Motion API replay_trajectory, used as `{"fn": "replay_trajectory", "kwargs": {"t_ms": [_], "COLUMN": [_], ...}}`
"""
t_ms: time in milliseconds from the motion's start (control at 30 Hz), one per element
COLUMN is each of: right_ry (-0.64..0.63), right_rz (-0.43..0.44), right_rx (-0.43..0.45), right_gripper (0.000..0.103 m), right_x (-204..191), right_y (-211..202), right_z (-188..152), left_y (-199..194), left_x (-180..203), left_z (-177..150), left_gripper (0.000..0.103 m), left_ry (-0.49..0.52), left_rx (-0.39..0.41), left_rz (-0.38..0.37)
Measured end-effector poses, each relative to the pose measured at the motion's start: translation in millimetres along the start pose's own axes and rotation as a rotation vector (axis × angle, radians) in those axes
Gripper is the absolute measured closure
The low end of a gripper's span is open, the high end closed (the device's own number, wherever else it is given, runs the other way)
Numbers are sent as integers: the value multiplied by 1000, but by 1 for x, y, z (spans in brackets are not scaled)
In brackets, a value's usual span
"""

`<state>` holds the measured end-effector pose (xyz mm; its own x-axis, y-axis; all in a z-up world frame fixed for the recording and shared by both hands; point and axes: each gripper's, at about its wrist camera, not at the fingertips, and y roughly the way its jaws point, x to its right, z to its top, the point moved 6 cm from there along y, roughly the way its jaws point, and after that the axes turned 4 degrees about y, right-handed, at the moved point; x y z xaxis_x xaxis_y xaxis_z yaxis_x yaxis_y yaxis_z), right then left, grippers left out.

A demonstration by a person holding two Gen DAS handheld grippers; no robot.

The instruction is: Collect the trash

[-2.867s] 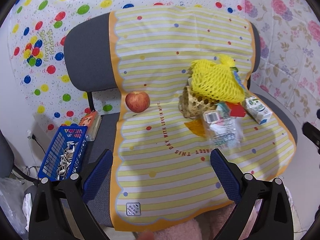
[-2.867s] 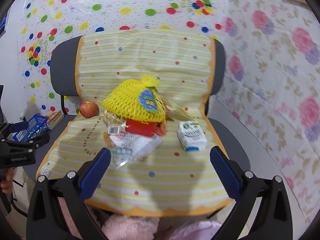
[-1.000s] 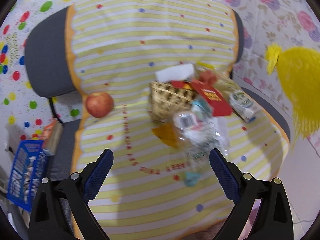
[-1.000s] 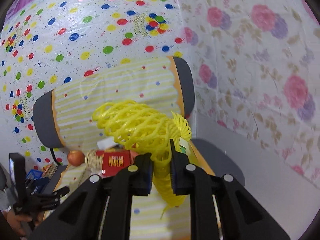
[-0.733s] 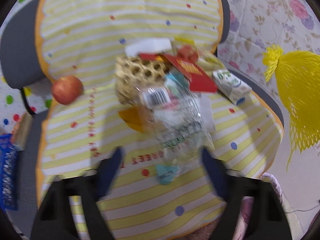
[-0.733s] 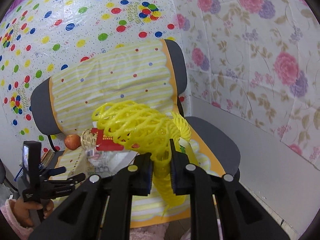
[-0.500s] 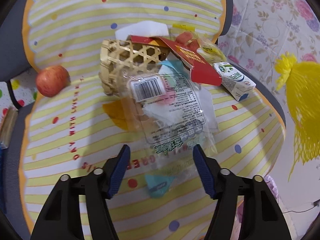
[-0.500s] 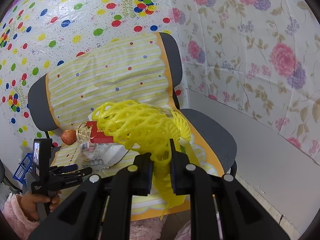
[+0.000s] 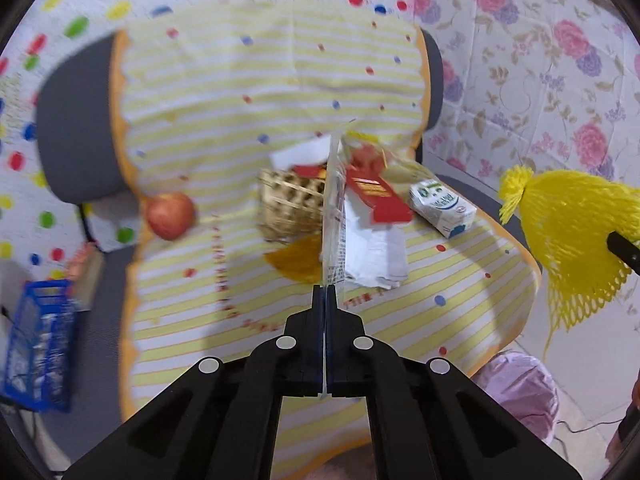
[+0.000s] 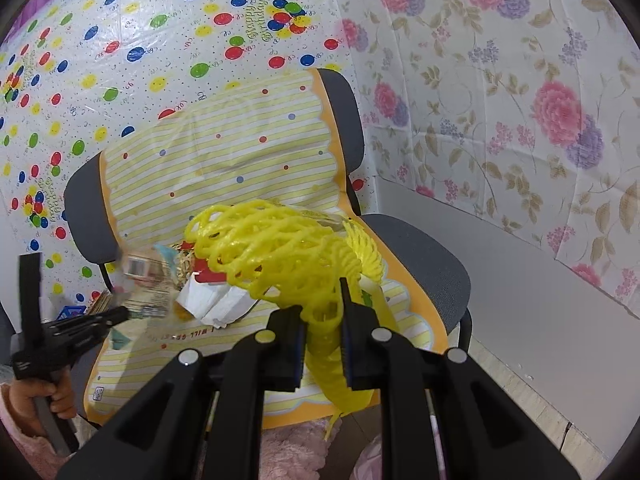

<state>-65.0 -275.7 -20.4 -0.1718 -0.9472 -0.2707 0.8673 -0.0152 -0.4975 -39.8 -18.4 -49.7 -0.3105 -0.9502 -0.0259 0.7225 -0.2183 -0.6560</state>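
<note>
My left gripper (image 9: 326, 294) is shut on a clear plastic wrapper (image 9: 334, 216), seen edge-on and lifted above the chair seat; the wrapper also shows in the right wrist view (image 10: 146, 280). My right gripper (image 10: 322, 314) is shut on a yellow foam fruit net (image 10: 280, 256), held up right of the chair; the net shows in the left wrist view (image 9: 576, 232). On the seat lie a wicker basket (image 9: 288, 204), a red packet (image 9: 378, 196), crumpled white paper (image 9: 374, 256), a milk carton (image 9: 442, 208) and an orange scrap (image 9: 298, 258).
An apple (image 9: 170, 216) sits at the seat's left. The chair wears a yellow striped cover (image 9: 260, 80). A pink-lined bin (image 9: 520, 384) stands on the floor at front right. A blue basket (image 9: 38, 344) stands on the floor at left. Papered walls are behind.
My left gripper closed on the clear wrapper and lifted it off the seat, turning it edge-on. My right gripper stayed shut on the yellow net, holding it raised to the right.
</note>
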Motion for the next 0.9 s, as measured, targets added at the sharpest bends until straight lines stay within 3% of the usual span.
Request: {"fn": "replay_trajectory", "kwargs": {"t_ms": [267,367,900], "right_ry": [42,48,147], "right_rz": [8,-13,-240], "right_rx": [-2,-3,-63], "right_gripper": [89,89,89], "right_x": [0,4,71], "right_y": [-23,-37,-92], "right_z": [-19,-27,-99], "left_y": [-40,-44,-22], "left_x": [35,62,197], "left_z": [-13,-20,-76], "left_gripper": [102,102,102], "left_ry": [35,68,239], "left_rx": [74,94,30], "left_rz": [-52,-114,-406]}}
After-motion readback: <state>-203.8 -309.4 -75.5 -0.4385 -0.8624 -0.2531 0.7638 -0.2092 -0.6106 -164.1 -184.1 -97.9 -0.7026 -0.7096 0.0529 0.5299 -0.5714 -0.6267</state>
